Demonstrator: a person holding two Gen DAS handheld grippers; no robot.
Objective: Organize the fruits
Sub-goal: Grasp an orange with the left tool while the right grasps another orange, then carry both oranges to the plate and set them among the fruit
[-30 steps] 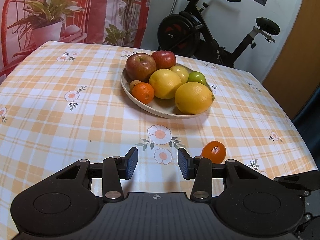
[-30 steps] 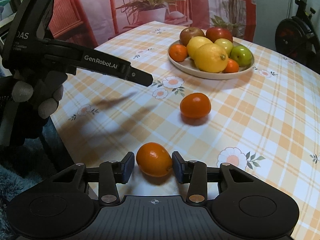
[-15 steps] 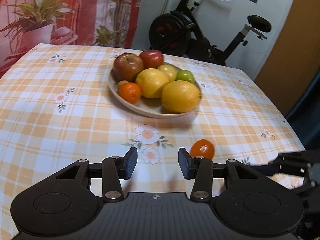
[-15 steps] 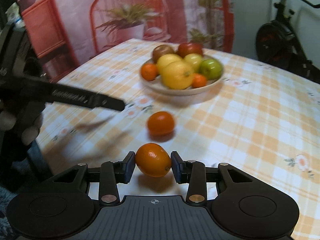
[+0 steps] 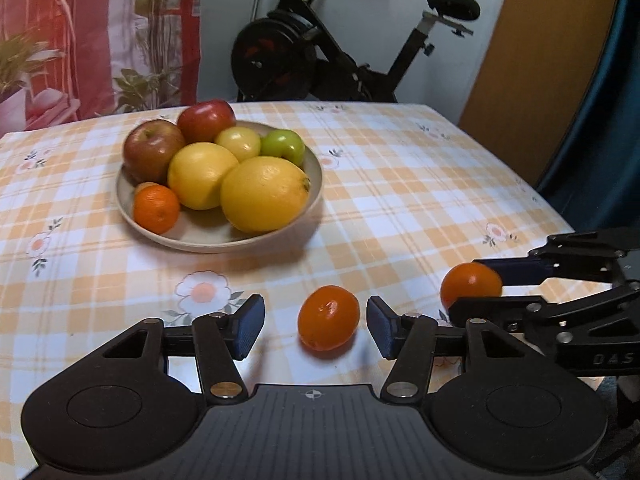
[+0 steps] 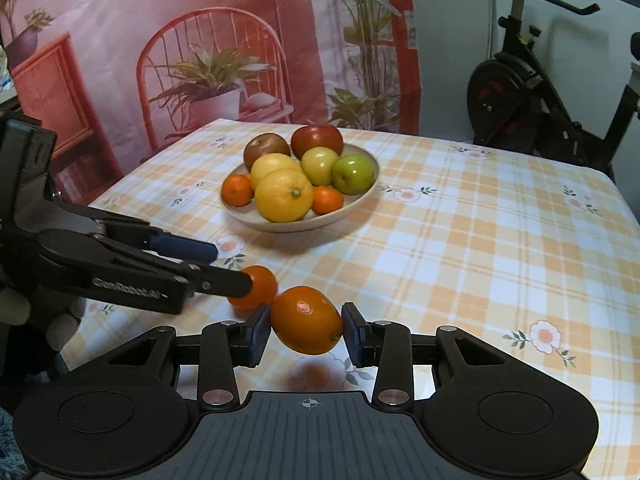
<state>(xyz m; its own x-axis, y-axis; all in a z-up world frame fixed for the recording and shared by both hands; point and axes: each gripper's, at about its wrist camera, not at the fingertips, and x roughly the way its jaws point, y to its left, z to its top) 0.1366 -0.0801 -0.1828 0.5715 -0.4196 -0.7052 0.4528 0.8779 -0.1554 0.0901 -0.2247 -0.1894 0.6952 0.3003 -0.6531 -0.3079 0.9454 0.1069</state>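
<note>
Bare cloth lies open from the bowl at 11 o'clock to the table's right edge. The left gripper stands wide open around a tangerine on the cloth, seemingly touching neither pad. At 3 o'clock, the right gripper has closed on an orange, lifted clear above its shadow.
</note>
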